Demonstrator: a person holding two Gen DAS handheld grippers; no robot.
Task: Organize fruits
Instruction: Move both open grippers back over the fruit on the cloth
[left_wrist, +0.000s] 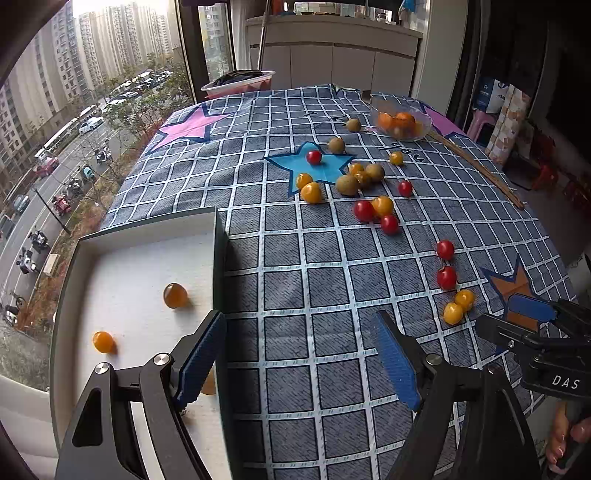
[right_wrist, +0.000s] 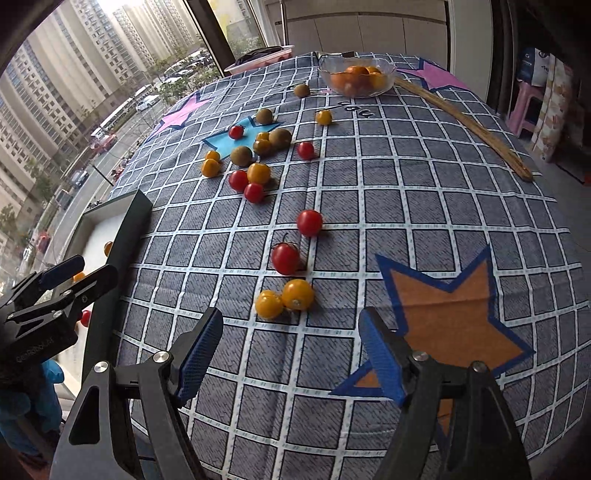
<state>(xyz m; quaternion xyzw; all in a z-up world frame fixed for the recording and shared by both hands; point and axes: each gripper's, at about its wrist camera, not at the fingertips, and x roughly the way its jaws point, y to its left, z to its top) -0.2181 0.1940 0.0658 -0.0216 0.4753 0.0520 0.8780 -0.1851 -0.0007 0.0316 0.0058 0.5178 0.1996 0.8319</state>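
Both grippers hang over the checked tablecloth (right_wrist: 332, 206) with nothing between their blue pads: the left gripper (left_wrist: 299, 354) has its jaws spread wide, one finger over the white tray (left_wrist: 122, 266) at the table's near left corner, the other over bare cloth; the right gripper (right_wrist: 291, 354) is just as wide apart, empty, beside the orange star (right_wrist: 450, 314). In the tray, a yellow tomato (left_wrist: 103, 341) and an amber one (left_wrist: 175, 295) lie apart on the white floor, a third peeking out behind the left pad. Just ahead of the right gripper, two yellow tomatoes (right_wrist: 284, 299) sit touching, then two red ones (right_wrist: 285, 257) a little further up the cloth. Mid-table, the main scatter: red and yellow tomatoes mixed with brownish-green fruits (right_wrist: 242, 155) around the blue star (left_wrist: 325, 166). At the far end, a glass bowl (right_wrist: 356, 79) holds orange fruit, a long wooden stick (right_wrist: 469, 125) running along the right edge beside it.
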